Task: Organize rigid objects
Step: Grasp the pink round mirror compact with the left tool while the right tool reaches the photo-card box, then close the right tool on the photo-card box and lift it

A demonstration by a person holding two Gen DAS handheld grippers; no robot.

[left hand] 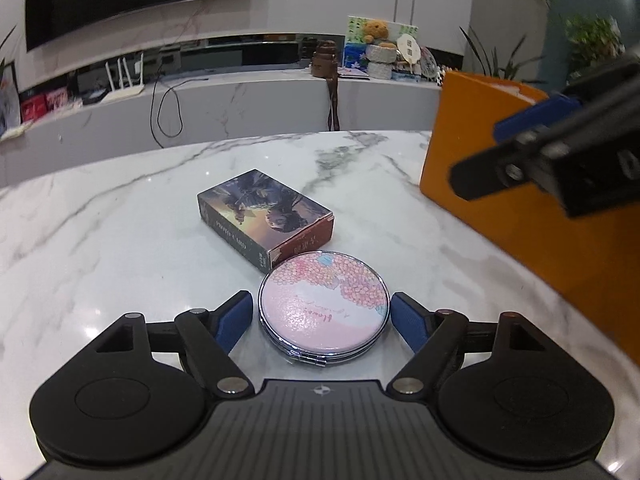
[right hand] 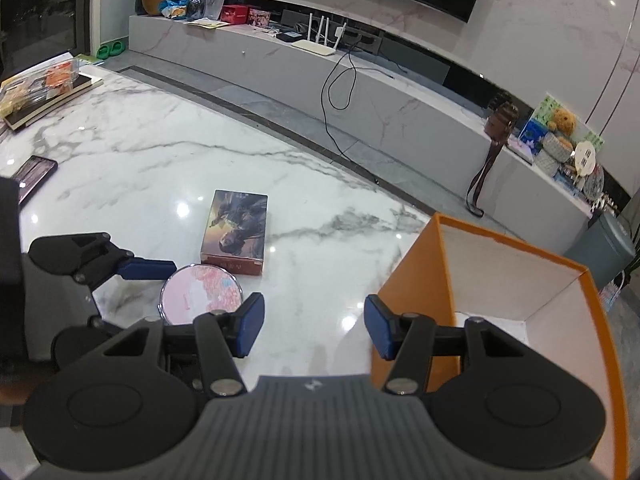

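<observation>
Left wrist: your left gripper is spread wide, blue pads flanking the pink round compact mirror on the marble table, not pressing it. Card box lies just beyond, touching it.

Right wrist: your right gripper is partly open, empty; orange box is beside its right finger, mirror left.

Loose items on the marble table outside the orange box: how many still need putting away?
2: the round pink compact mirror between the left tool's open pads, and the photo card box just behind it.
</observation>
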